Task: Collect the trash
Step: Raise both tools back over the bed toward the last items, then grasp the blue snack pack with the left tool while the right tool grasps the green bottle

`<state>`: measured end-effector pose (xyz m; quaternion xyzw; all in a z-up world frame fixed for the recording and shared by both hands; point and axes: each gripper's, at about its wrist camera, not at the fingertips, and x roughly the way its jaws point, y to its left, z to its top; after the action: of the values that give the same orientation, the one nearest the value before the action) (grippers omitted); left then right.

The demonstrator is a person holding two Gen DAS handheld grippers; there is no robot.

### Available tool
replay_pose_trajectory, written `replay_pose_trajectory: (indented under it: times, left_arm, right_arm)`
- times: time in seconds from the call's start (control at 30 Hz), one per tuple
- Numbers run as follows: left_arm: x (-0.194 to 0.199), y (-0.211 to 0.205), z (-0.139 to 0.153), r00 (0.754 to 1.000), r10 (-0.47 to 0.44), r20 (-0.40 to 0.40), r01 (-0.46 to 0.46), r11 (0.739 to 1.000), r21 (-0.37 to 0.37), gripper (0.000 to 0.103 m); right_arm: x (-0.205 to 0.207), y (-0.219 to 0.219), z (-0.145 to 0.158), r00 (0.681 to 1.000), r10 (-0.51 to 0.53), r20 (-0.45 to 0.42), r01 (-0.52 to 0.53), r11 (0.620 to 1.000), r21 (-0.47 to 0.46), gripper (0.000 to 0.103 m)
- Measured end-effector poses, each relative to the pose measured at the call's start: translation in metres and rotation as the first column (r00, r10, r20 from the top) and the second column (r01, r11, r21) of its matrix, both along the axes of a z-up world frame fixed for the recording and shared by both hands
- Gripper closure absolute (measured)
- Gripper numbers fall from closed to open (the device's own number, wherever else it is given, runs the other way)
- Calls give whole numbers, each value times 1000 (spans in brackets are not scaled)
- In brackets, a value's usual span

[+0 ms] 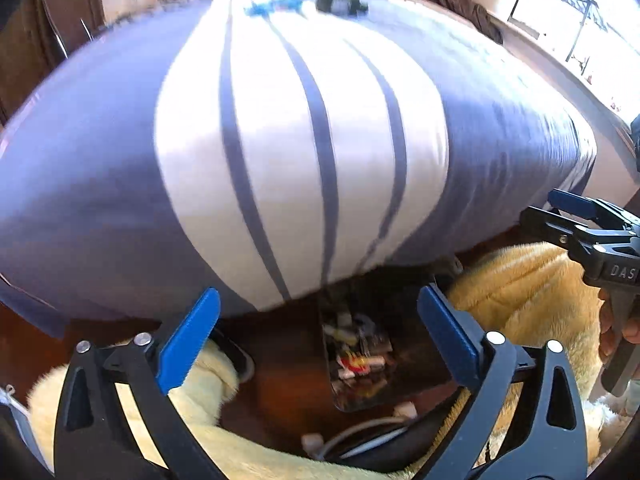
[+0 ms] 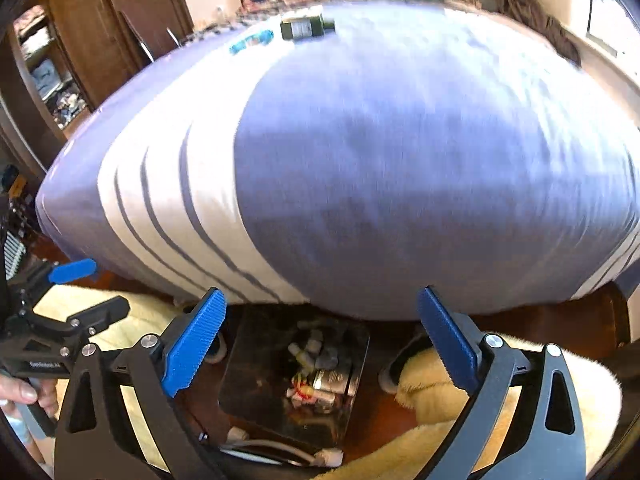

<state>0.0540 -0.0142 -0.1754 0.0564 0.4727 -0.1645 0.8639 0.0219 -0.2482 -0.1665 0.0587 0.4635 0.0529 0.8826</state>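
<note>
1. Our left gripper (image 1: pixel 320 340) hangs with its jaws spread wide, holding nothing, above the near floor.
2. The bin (image 2: pixel 296 380) sits on the floor at the bed's near edge, with trash (image 2: pixel 316 388) inside; a yellow rug (image 1: pixel 520 292) lies beside it.
3. Our right gripper (image 2: pixel 320 340) is likewise released and empty.
4. Far across the bed (image 2: pixel 400 160), a blue scrap (image 2: pixel 252 42) lies left of a dark object (image 2: pixel 306 26).
</note>
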Motion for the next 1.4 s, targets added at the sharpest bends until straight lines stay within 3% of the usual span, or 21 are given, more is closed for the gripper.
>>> replay_pose_trajectory:
  times: [0.13, 0.33, 0.6, 1.2, 1.4]
  left_arm:
    - [8, 4, 25, 998, 20, 67, -21, 1000, 16, 8]
    - [33, 17, 59, 989, 49, 141, -45, 998, -34, 8]
    - [81, 19, 82, 975, 77, 206, -72, 997, -31, 8]
    - [238, 19, 64, 980, 121, 159, -125, 992, 19, 8]
    - [267, 16, 61, 981, 119, 156, -123, 992, 15, 8]
  right_arm:
    - [8, -1, 29, 997, -1, 78, 3, 1000, -18, 4]
    - [29, 1, 60, 989, 10, 151, -1, 998, -58, 4]
    - [78, 6, 80, 980, 30, 196, -13, 996, -87, 4]
    - [247, 23, 73, 989, 25, 145, -9, 994, -112, 4]
    - [301, 24, 54, 995, -40, 96, 39, 999, 11, 4]
